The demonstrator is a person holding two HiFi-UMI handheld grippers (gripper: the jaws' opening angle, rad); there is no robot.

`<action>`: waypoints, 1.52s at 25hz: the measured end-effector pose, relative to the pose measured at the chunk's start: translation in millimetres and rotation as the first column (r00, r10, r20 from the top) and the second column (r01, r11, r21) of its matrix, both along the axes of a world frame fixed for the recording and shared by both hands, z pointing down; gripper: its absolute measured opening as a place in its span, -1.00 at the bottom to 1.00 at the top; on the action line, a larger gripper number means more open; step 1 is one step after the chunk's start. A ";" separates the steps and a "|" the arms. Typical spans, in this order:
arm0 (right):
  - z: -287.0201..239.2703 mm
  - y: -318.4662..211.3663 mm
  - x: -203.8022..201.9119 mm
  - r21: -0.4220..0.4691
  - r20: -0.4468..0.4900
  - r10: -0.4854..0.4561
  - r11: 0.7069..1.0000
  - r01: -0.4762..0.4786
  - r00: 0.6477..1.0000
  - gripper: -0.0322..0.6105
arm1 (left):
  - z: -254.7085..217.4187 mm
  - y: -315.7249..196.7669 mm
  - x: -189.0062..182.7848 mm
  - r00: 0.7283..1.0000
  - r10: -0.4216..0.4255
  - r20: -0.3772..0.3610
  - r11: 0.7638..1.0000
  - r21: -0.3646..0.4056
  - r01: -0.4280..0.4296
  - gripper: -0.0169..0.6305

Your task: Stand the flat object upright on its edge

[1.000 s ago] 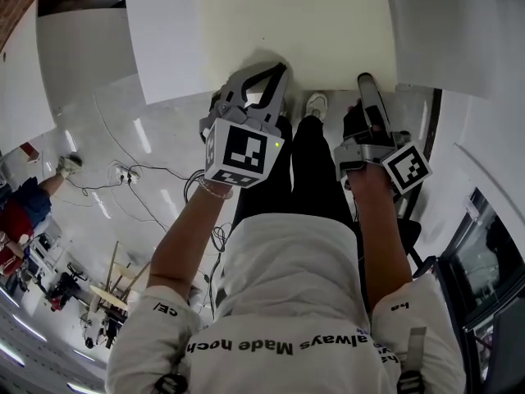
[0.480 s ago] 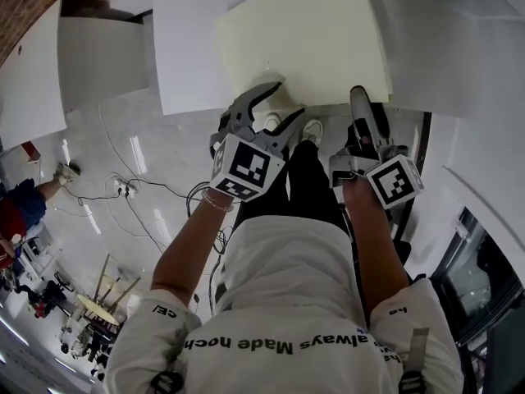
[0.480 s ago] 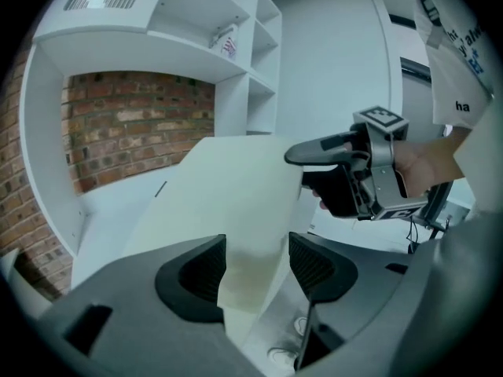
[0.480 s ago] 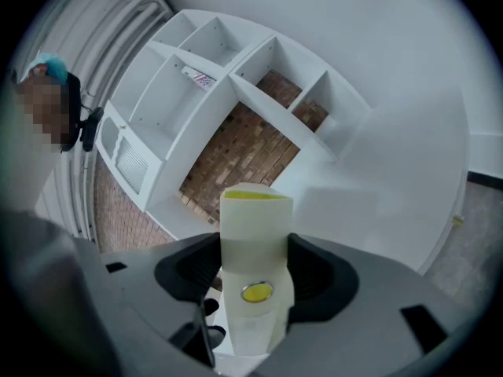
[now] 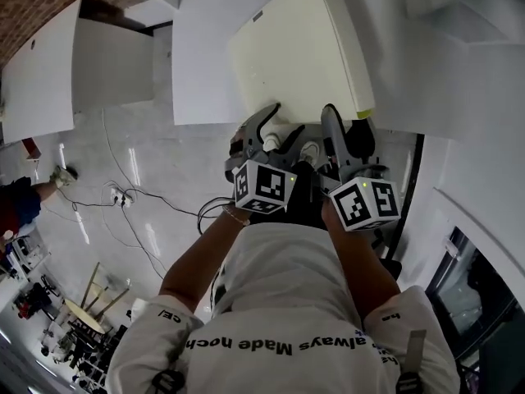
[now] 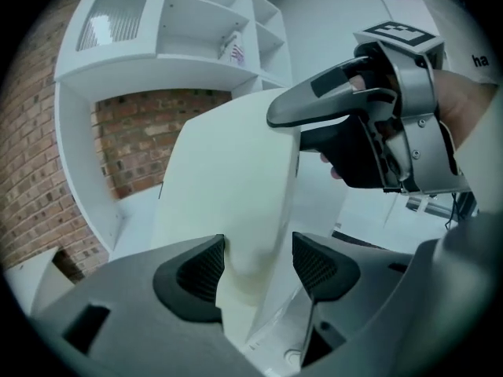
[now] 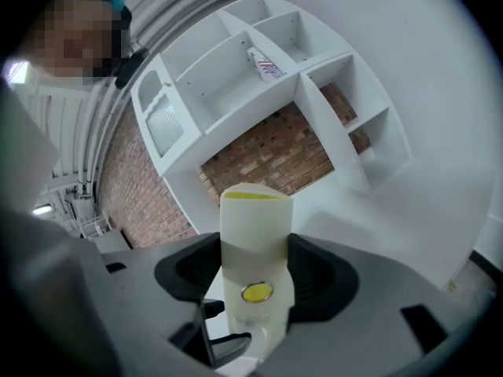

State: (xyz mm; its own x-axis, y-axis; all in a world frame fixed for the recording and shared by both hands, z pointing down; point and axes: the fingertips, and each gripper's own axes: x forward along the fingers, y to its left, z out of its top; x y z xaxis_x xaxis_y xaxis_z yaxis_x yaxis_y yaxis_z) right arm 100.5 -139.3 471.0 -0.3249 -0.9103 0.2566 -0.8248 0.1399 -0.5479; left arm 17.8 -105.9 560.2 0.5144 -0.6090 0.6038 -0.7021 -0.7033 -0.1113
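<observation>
The cream flat board (image 5: 295,60) is tilted up over the white desk (image 5: 205,48). The right gripper (image 5: 349,130) has its jaws clenched on the near edge. The left gripper (image 5: 279,128) has its jaws opening, with that edge between them.

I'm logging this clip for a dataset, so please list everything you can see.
board: one, cream with a yellow edge, between both grippers
tables: at least two, white, around the board
shelf unit: one, white, against the wall
brick wall: one, red-brown, behind the shelf unit
cables: several, dark, on the pale floor at left
left gripper: one, grey, jaws opening with the board between them
right gripper: one, grey, jaws clamped on the board's edge
shirt: one, white, on the person
</observation>
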 end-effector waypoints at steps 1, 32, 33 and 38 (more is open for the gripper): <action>-4.0 -1.0 -5.1 0.007 -0.025 -0.005 1.000 0.005 1.000 -0.08 | -1.4 -3.1 -3.6 1.000 -0.012 -0.013 1.000 -0.001 0.012 -0.12; -33.8 -124.6 -176.2 0.082 -0.275 -0.134 0.983 0.162 0.952 -0.08 | -6.9 -143.8 -146.5 0.988 -0.046 -0.148 0.999 0.021 0.050 -0.18; -34.3 -129.1 -181.2 0.084 -0.278 -0.134 0.983 0.163 0.951 -0.08 | -7.7 -148.7 -151.0 0.988 -0.046 -0.149 0.999 0.020 0.050 -0.18; -37.8 -153.1 -204.3 0.102 -0.297 -0.134 0.980 0.171 0.945 -0.08 | -11.1 -174.7 -170.6 0.985 -0.042 -0.169 0.999 0.016 0.045 -0.18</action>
State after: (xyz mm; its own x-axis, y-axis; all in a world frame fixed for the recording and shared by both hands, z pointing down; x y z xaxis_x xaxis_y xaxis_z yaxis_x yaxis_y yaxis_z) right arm -103.8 -292.3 433.2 -0.3916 -0.8864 0.2469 -0.9078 0.3284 -0.2609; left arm -152.8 -280.6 549.1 0.5801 -0.6443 0.4984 -0.7420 -0.6703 -0.0030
